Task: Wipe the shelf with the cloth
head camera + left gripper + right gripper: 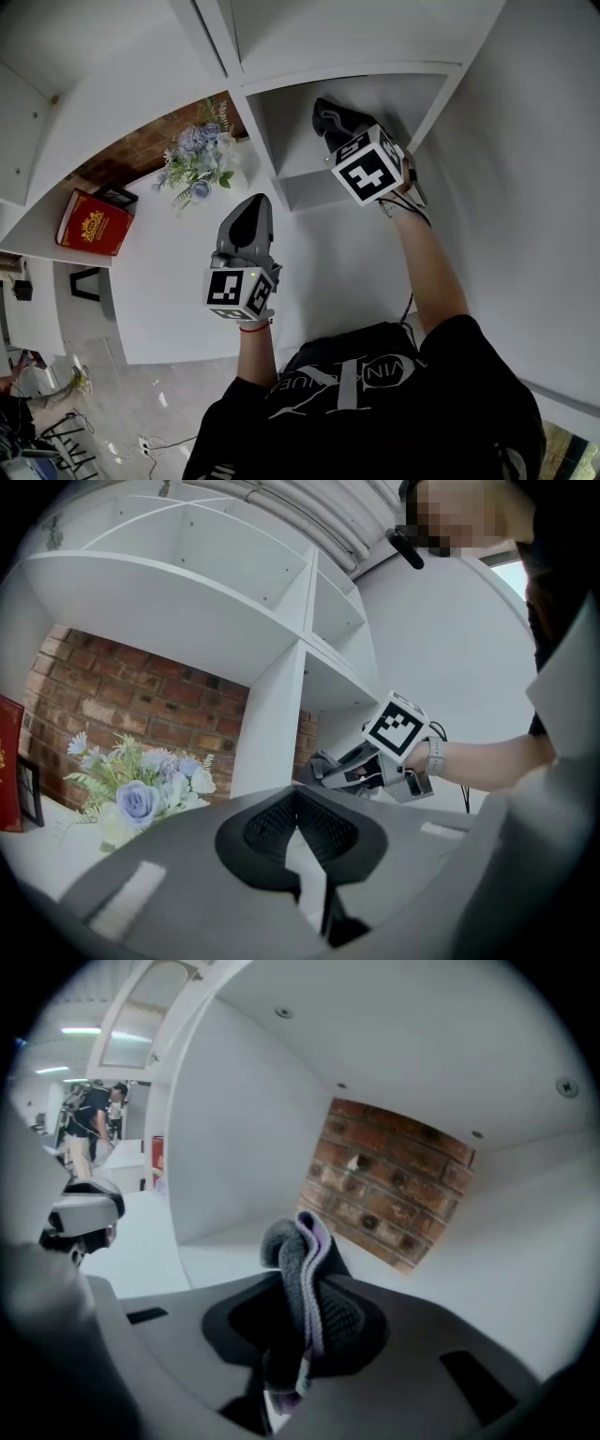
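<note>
Keep the right gripper [298, 1330] clenched hard on the cloth [305, 1265], bunched grey and lilac between the jaws and poking out in front, up inside the shelf [314, 192] compartment near the brick back. Cannot tell whether touching the floor panel, so press down to flatten the wad, then sweep in long overlapping strokes from back wall to front lip, corners included. Tilt to put fabric, not jaw plastic, on the white board. Leave the left gripper [298, 829] as is: pinched closed on nothing, parked outside over the desk [187, 281], clear of the flowers [141, 794]. Probably early in the wipe.
</note>
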A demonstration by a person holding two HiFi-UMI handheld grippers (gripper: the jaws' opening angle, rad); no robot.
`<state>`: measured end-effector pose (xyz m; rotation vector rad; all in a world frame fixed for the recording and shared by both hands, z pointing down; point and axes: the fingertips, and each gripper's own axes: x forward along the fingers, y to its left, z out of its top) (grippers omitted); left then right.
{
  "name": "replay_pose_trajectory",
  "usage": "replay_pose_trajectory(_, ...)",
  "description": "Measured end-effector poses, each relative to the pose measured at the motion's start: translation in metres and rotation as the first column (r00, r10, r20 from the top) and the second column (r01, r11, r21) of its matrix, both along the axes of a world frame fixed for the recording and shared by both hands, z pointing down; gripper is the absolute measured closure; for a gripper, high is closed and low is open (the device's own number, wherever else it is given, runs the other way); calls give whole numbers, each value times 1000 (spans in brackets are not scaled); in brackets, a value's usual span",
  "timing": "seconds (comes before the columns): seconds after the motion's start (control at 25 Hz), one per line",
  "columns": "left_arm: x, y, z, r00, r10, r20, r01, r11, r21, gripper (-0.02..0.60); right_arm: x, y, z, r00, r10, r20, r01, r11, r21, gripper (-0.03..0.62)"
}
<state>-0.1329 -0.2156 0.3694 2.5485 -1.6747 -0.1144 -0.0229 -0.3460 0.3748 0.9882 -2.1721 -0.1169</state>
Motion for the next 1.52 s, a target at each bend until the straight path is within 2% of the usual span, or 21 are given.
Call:
replay_pose_trajectory(0.16,-9,6,-1,1000,-22,2,22,1000,3,569,-35,33,-1,984,-173,-39,175,984,27,523)
replay_pose_trajectory(0.32,-19,14,-3,999,-49,3,49,999,3,569,-62,60,11,936,-319,-150,330,943,52,523)
replay_pose_trajectory(0.52,-33,23,0,996,-85,7,85,996,-4,569,-77,71,29,850,-382,-364,450,884,123,523)
replay_pose_trajectory(0.64,-38,26,2,995,-99,7,99,995,-13,569,-79,74,31,812,-390,-433,493,856,155,523)
replay_pose_trajectory(0.8,-33,26,1,996,-86,12,86,996,-13,569,-74,77,32,815,-406,-414,493,861,126,523)
replay_pose_trajectory(0.96,-27,24,3,997,-72,11,73,997,-18,569,-64,79,40,775,-389,-498,511,849,132,523)
replay_pose_trajectory(1.52,10,14,7,1000,21,7,-21,999,-27,571,8,60,41,848,-242,-472,352,923,158,523)
